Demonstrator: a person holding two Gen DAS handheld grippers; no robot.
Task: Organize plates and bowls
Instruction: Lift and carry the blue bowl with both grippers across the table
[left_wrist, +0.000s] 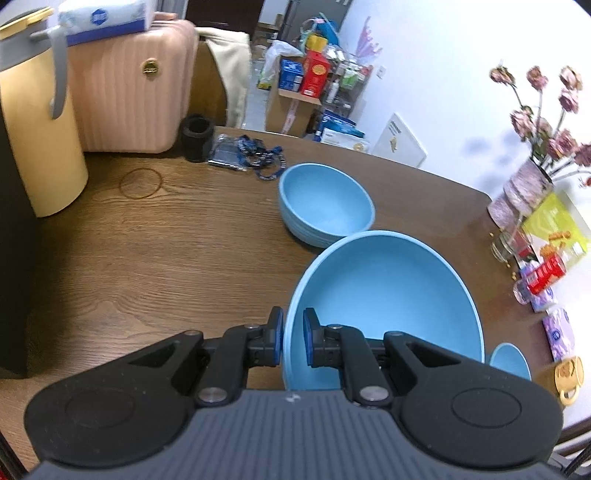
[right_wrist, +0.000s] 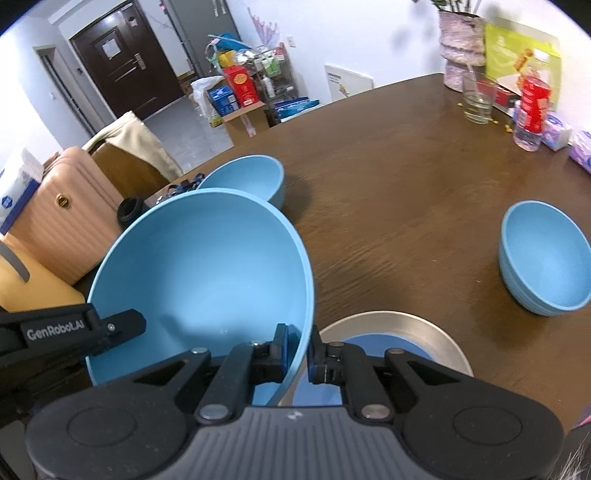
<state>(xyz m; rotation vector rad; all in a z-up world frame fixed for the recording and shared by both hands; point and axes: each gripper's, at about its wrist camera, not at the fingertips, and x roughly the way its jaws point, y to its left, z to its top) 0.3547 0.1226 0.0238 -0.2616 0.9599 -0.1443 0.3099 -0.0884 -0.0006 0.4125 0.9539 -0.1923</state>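
Note:
A large light-blue bowl (left_wrist: 388, 295) (right_wrist: 199, 266) hangs tilted above the brown wooden table (left_wrist: 166, 258), held by both grippers. My left gripper (left_wrist: 293, 332) is shut on its left rim, one pad inside and one outside. My right gripper (right_wrist: 299, 349) is shut on the opposite rim. A smaller blue bowl (left_wrist: 325, 203) (right_wrist: 247, 177) rests on the table just beyond the large one. Another small blue bowl (right_wrist: 543, 258) (left_wrist: 509, 360) sits to the right. Under the right gripper lies a metal plate (right_wrist: 436, 336) with a blue plate (right_wrist: 388, 343) in it.
At the table's left stand a yellow container (left_wrist: 37, 129), a pink suitcase (left_wrist: 129, 92), a black cup (left_wrist: 197, 136) and a blue lanyard (left_wrist: 255, 158). Along the right edge are a vase of dried flowers (left_wrist: 524, 188), a glass (right_wrist: 476, 96), a bottle (right_wrist: 532, 110) and packets.

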